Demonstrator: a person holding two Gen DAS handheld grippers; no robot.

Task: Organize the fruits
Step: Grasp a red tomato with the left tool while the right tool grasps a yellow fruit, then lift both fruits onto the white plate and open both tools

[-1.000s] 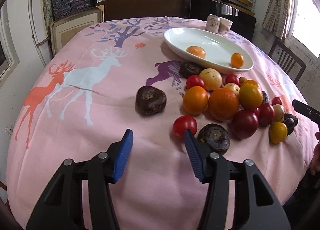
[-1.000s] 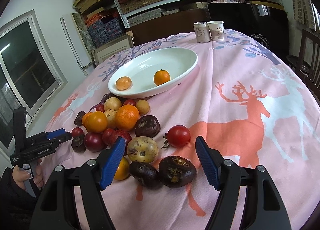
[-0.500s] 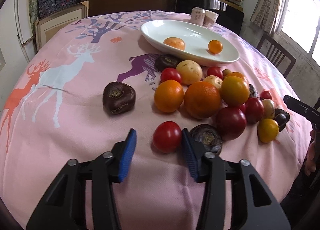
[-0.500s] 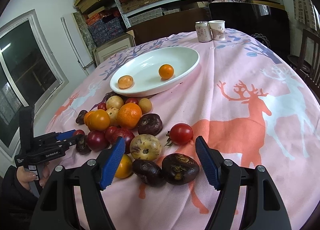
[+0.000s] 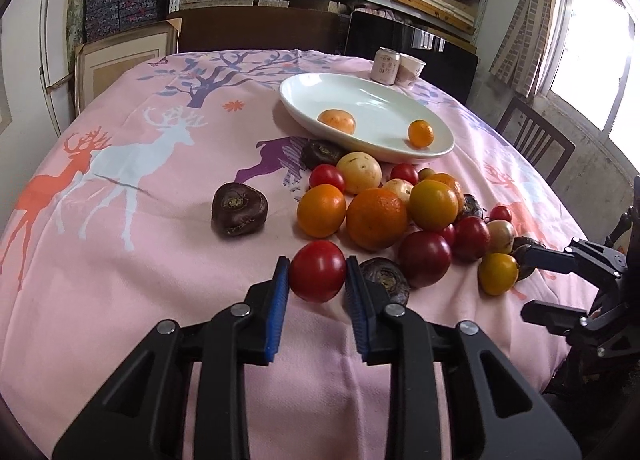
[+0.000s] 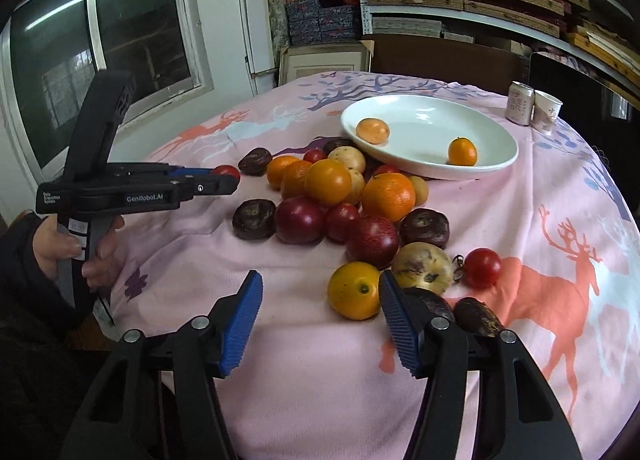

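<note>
My left gripper [image 5: 317, 274] is shut on a red tomato [image 5: 317, 271] at the near edge of a fruit pile [image 5: 384, 212] on the pink tablecloth; it also shows in the right wrist view [image 6: 224, 176]. The white oval plate [image 5: 360, 100] behind the pile holds two small orange fruits [image 5: 420, 133]. My right gripper [image 6: 320, 292] is open, just left of a yellow-orange fruit [image 6: 354, 290] that lies against its right finger. A dark purple fruit [image 5: 239, 209] lies alone to the left.
A can [image 5: 383, 65] and a paper cup [image 5: 409, 70] stand behind the plate. A lone red tomato [image 6: 482, 266] lies right of the pile. Shelves and boxes line the far wall, and a chair [image 5: 532, 140] stands at the table's right.
My left gripper moved forward and closed on the red tomato. My right gripper swung left, so the pile now lies to its front right.
</note>
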